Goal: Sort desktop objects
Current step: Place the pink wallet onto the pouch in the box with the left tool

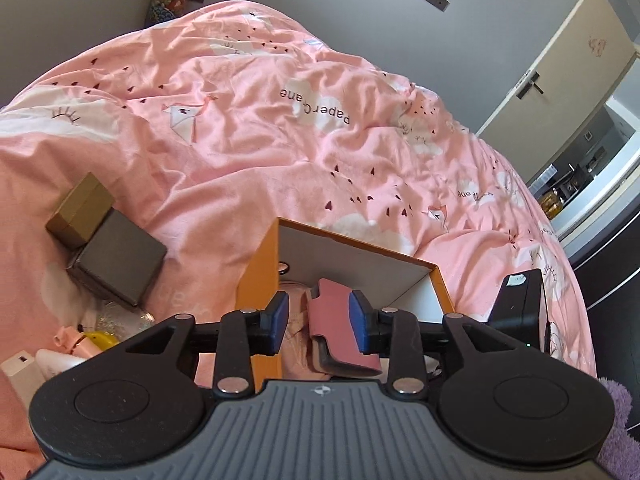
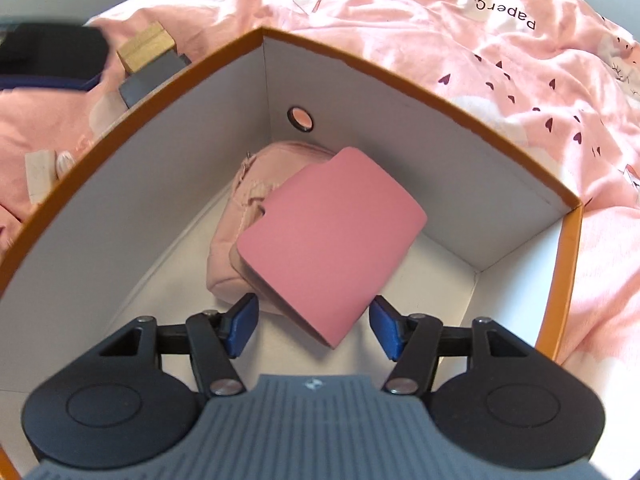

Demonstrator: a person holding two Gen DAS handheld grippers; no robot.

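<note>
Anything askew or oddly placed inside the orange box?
Yes: the pink case lies tilted, propped on the pink pouch in the orange box, one end raised off the floor.

Box (image 2: pixel 520 240): on the bed (image 1: pixel 280 140), open.
Pouch (image 2: pixel 236 216): inside, toward the far corner.
Wallet (image 2: pixel 332 240): leaning on the pouch.
Two small boxes (image 1: pixel 116 256): left of the box.

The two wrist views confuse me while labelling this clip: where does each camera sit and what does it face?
Left wrist: behind the left gripper, looking across the bed over the orange box; its blue pads flank the pink case.
Right wrist: behind the right gripper, looking down into that box at the case.
Shared: box, case, pink bedding.
</note>
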